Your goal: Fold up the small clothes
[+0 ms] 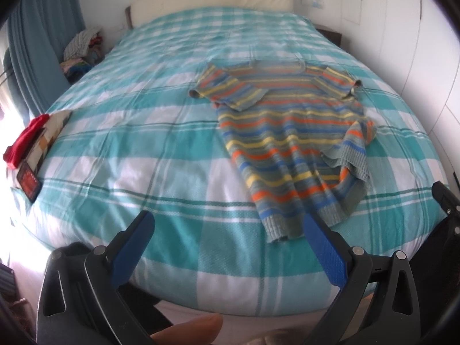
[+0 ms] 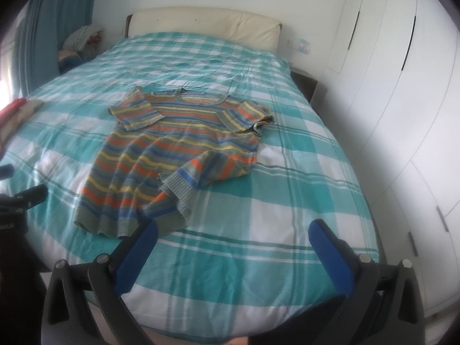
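Both grippers, left gripper (image 1: pixel 227 224) and right gripper (image 2: pixel 234 230), fingers spread wide, empty, near the bed (image 1: pixel 161 155) edge. Striped sweater (image 2: pixel 172 155) lies beyond, one hem corner folded over.

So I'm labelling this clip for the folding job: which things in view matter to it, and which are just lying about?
For the job:
striped sweater, both sleeves folded in
left hand-held gripper, open
right hand-held gripper, open
bed

Lying about:
red cloth
patchwork item under it
clothes pile
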Tool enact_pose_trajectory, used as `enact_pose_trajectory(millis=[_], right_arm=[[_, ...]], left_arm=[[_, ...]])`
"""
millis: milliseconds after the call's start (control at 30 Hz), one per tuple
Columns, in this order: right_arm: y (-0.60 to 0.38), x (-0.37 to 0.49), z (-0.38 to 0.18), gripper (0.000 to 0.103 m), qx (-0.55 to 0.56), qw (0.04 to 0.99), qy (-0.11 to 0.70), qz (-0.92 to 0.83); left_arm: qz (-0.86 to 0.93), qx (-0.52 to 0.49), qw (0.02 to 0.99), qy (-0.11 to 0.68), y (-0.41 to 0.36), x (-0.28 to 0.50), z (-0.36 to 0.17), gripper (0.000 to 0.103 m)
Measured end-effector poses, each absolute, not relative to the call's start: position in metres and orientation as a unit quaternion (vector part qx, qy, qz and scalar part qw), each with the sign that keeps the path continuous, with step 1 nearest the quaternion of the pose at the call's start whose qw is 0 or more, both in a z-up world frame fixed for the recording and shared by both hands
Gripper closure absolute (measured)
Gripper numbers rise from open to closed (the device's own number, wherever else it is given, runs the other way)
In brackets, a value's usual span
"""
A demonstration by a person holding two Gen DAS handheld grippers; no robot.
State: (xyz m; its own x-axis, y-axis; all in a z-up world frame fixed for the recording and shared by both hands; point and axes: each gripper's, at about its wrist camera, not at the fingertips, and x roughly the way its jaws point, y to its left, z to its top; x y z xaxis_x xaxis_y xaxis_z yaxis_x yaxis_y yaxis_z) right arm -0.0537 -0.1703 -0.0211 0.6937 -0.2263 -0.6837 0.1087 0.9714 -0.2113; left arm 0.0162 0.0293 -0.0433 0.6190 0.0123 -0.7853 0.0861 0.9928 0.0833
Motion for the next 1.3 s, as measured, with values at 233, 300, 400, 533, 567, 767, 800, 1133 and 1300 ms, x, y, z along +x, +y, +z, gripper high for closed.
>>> enact_pose_trajectory(millis=[233, 300, 400, 533, 567, 767, 800, 1133, 1300], right_arm=[[-0.182, -0.053, -0.022, 0.0, -0.08, 0.912, 0.388, -0.112], [-0.182, -0.053, -0.023, 0.0, -0.082, 0.91, 0.39, -0.115], [-0.181, -0.051, -0.025, 0.0, -0.083, 0.908, 0.394, -0.115], [-0.182, -0.051, -0.025, 0.0, -0.081, 0.909, 0.393, -0.113], [-0.182, -0.051, -0.026, 0.0, -0.079, 0.91, 0.392, -0.11], [-0.22, -0.041, -0.031, 0.0, -0.022, 0.938, 0.345, -0.038], [-0.23, -0.033, -0.037, 0.0, -0.013, 0.937, 0.347, -0.027], [-0.181, 0.064, -0.115, 0.002, 0.022, 0.87, 0.465, 0.161], [-0.175, 0.084, -0.136, 0.083, 0.021, 0.868, 0.475, 0.145]], left_arm=[[-0.018, 0.041, 0.888, 0.458, 0.033, 0.023, -0.053, 0.0], [-0.019, 0.044, 0.887, 0.458, 0.032, 0.023, -0.054, 0.0], [-0.019, 0.046, 0.887, 0.459, 0.032, 0.022, -0.055, 0.0], [-0.02, 0.044, 0.886, 0.461, 0.031, 0.023, -0.057, 0.0], [-0.022, 0.044, 0.886, 0.462, 0.032, 0.023, -0.059, 0.0], [-0.059, -0.027, 0.866, 0.496, 0.085, 0.048, -0.09, 0.0], [-0.069, -0.052, 0.858, 0.507, 0.096, 0.052, -0.098, 0.001], [-0.138, -0.028, 0.842, 0.52, 0.042, 0.069, -0.141, 0.026], [-0.144, -0.03, 0.84, 0.522, 0.024, 0.08, -0.141, 0.101]])
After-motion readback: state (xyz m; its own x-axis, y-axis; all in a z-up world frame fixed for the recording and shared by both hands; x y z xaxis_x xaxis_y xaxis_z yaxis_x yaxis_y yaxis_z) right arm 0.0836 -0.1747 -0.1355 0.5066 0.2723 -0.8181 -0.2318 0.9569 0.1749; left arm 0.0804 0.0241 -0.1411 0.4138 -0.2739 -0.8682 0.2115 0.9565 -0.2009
